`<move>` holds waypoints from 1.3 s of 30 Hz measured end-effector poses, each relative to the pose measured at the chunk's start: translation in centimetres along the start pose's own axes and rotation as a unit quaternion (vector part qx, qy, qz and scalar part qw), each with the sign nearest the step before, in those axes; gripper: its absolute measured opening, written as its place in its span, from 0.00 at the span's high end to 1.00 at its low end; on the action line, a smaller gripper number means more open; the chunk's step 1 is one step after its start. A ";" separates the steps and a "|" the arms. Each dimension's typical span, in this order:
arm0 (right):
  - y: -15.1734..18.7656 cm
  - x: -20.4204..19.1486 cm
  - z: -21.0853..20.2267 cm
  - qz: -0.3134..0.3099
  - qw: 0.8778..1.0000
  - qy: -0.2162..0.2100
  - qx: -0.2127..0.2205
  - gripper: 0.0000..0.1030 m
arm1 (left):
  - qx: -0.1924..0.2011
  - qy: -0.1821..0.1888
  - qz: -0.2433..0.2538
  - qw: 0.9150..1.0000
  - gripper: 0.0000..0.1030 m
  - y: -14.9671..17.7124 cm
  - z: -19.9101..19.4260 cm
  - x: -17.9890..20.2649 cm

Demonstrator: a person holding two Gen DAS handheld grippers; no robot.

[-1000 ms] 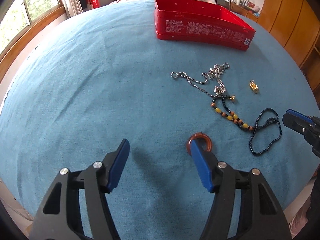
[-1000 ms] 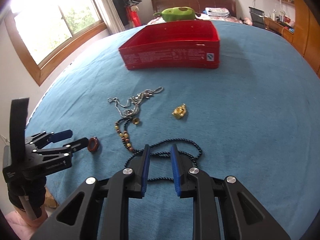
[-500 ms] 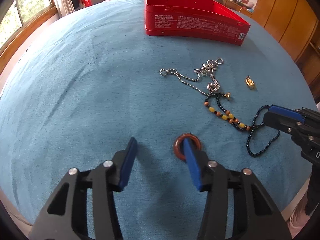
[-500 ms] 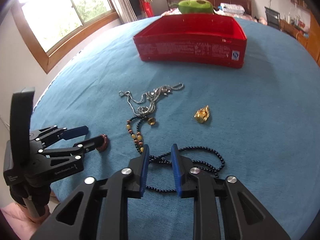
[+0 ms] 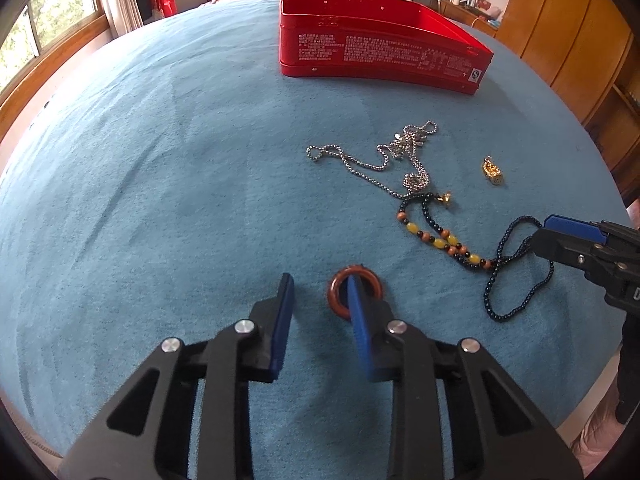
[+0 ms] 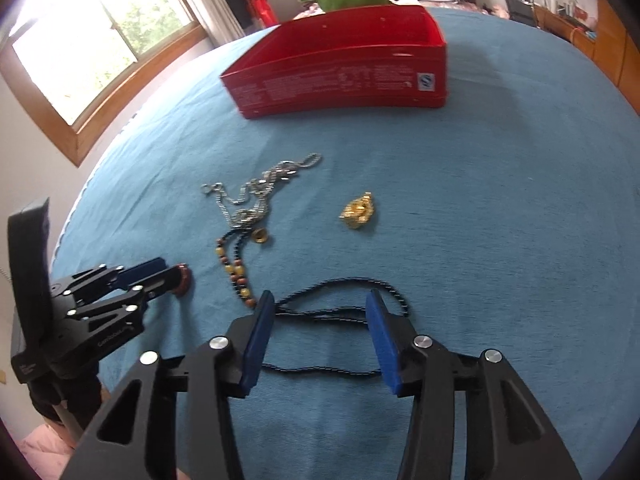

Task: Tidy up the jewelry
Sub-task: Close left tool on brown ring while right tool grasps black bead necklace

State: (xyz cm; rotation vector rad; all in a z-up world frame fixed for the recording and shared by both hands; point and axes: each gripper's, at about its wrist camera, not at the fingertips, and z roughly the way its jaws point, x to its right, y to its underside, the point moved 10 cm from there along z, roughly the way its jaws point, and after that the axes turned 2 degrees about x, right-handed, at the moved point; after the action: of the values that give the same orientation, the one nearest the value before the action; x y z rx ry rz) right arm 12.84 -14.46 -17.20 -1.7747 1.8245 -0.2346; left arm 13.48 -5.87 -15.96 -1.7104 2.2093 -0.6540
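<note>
Left wrist view: left tool (image 5: 318, 294) at lower centre, released, one blue finger poked through the red-brown ring (image 5: 353, 294), the other lying apart to its left on the blue counter (image 5: 160, 168). Red tin (image 5: 380, 50) at upper centre, open-topped, well apart from the jewelry. Silver chain (image 5: 384, 158) right of centre; beaded strand (image 5: 440, 236) below it; small gold charm (image 5: 493, 171) at right; dark bead necklace (image 5: 516, 276) at lower right, with the right tool (image 5: 560, 234) entering from the right edge over it. Right wrist view: right tool (image 6: 320, 320) at lower centre, released wide, fingers straddling the dark bead necklace (image 6: 344, 312) on the counter. Gold charm (image 6: 357, 212) at centre, silver chain (image 6: 256, 196) left of it, red tin (image 6: 340, 76) at top, left tool (image 6: 160, 274) at the ring at lower left. Step judged: both tools positioned for pick-up, nothing yet gripped. Next move likely calls for closing on ring and necklace, lifting clear without snagging the beaded strand, then carrying to the tin.
</note>
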 end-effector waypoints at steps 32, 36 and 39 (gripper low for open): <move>0.8 -4.0 5.0 -0.110 0.991 0.075 -0.021 0.29 | 0.001 0.022 0.001 1.000 0.79 -0.3 0.0 0.0; 0.3 -2.9 4.4 -0.096 0.993 0.068 -0.011 0.61 | 0.000 0.019 0.002 1.000 0.79 -0.3 0.0 0.0; 0.0 -1.8 4.1 -0.085 0.994 0.063 -0.006 0.84 | -0.001 0.018 0.003 1.000 0.79 -0.4 0.1 0.1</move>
State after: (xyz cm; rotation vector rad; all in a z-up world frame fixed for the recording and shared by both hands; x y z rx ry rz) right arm 14.82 -11.65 -20.02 -1.9653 1.7624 -0.4115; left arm 13.87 -6.06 -15.79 -1.7057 2.2378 -0.6870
